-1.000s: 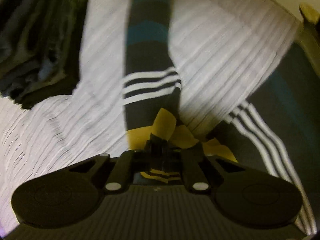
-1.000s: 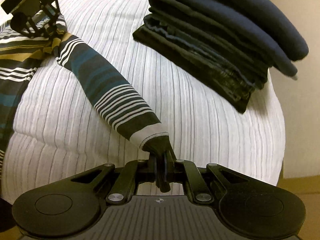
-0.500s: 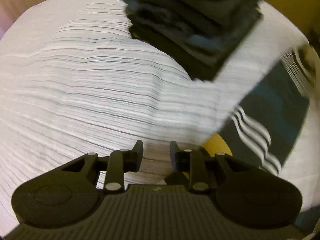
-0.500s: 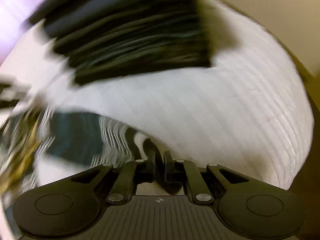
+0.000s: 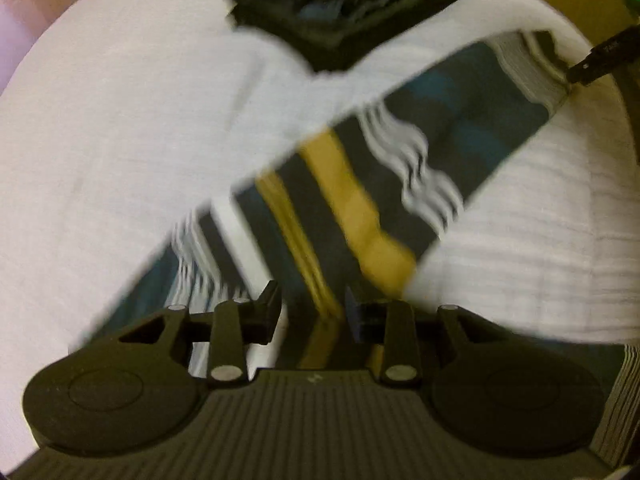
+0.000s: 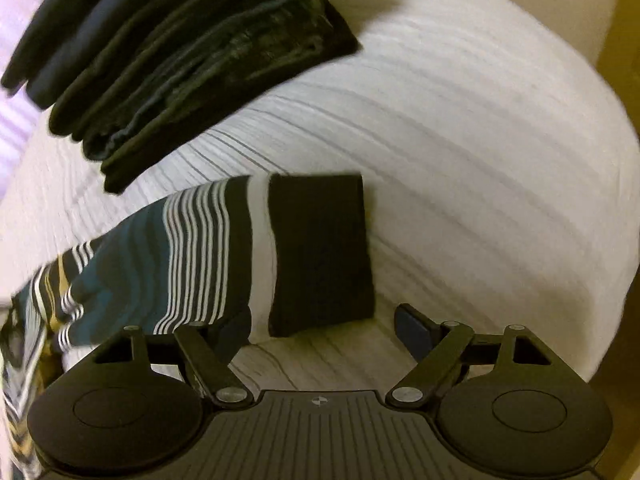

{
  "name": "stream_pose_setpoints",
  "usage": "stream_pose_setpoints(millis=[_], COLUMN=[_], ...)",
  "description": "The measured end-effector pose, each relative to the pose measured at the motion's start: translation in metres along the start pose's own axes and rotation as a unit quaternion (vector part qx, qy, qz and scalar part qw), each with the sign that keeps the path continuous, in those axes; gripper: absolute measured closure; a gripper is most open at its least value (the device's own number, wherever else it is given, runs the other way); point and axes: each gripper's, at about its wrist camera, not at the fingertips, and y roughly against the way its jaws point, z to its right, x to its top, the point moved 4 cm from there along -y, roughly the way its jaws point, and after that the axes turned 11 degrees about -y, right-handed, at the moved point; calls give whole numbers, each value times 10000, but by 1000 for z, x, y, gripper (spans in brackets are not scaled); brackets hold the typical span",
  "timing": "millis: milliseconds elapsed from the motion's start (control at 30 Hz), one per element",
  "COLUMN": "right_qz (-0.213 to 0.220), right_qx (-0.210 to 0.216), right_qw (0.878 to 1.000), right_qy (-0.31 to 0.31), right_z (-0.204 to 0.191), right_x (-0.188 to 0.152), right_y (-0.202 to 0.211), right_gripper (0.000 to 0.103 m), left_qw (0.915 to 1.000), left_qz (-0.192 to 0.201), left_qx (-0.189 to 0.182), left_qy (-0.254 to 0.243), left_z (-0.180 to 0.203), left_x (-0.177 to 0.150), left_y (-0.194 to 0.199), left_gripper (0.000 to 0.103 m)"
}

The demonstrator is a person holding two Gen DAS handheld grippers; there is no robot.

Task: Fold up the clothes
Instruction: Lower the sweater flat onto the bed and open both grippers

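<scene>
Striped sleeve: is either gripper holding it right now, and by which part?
Neither. The right gripper stands open with the sleeve's black cuff lying loose ahead; the left gripper is open above the striped sleeve.

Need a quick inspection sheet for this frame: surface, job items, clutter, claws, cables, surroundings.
Surface: white bedcover with thin grey stripes, bulging, visible in both views.
Job's things: striped sweater sleeve laid flat, its black cuff in front of the right claw; stack of folded dark clothes behind it.
Clutter: nothing seen.
Claws: left claw open over the sleeve; right claw open wide, holding nothing.
Cables: nothing seen.
Surroundings: tan wall at the right; left view is motion-blurred.
</scene>
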Motion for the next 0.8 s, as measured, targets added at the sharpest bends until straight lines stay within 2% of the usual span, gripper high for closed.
stream_pose_setpoints(millis=[67,133,267,367,400,567,667,800], right_qz=[-9,-10,-11,-12,-13,-32,-137,-142], right_qx=[68,174,386,546,598,864,1028,1101], right_qw=[10000,9998,9984,9965,9956,9898,9829,9745], right_qy=[-69,89,404,640,719,1137,1521,1948], right_z=[-2,-24,-69,-102,-113,-169,-199,-234], right_x=[-12,-30,-66,-94,-103,-154,-214,-298], right_y=[-2,6,23,35,39,60,76,100], right_gripper=[20,20,20,20,20,20,20,20], left_qw=[9983,9927,9693,9509,9456,9293,9166,9108], left_qz=[-327,-609,-929,-1005,-1016,-956,-799,-617], left_qx=[277,471,799,943,984,1199,1230,1160], left_qy=[391,934,2134,2770,2930,3359,3719,3913], left_z=[12,21,33,47,53,88,112,155], left_x=[-29,-58,-112,-146,-156,-219,-262,-321], left_y=[11,25,64,94,104,154,181,212], left_gripper=[71,66,54,46,43,41,40,34])
